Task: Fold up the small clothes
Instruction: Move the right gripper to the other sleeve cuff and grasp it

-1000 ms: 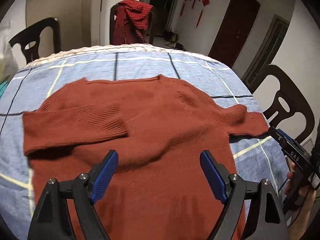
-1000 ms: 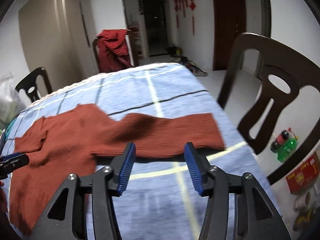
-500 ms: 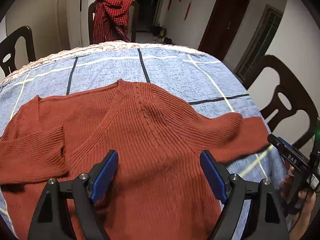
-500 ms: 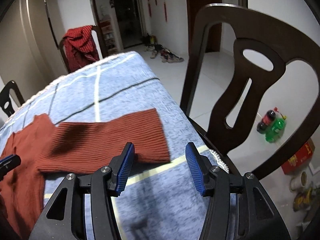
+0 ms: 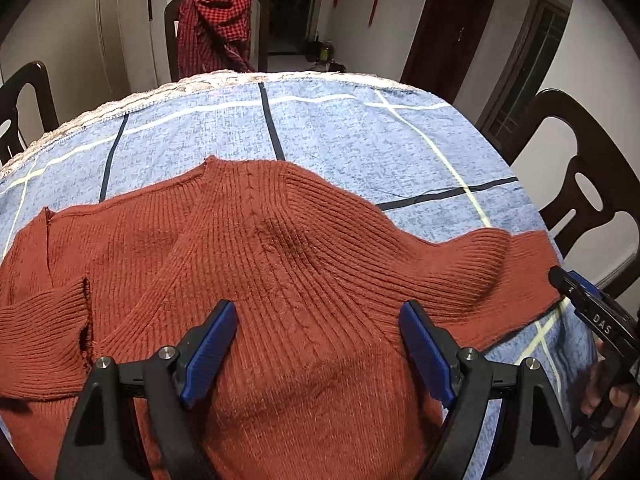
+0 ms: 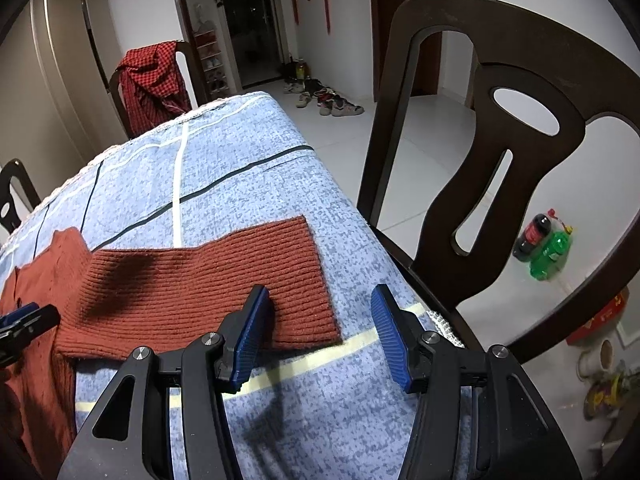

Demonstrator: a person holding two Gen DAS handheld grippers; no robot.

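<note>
Sweater (image 5: 280,264), rust-red ribbed knit, spread flat on my table (image 5: 340,128) under a blue checked cloth. My left tongs (image 5: 318,340) hang over its body, jaws released, empty. My right tongs (image 6: 316,332) hang at the outstretched sleeve (image 6: 240,276) cuff, jaws wide, gripping nothing.

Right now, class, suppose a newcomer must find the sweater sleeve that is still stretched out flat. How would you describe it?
Start at the table under the blue checked cloth. The rust-red sweater lies on it, and one sleeve runs straight out towards the edge beside the dark wooden chair. Unlike the other sleeve, which is folded across the body, this one lies flat with its cuff just ahead of the open right gripper.
</note>
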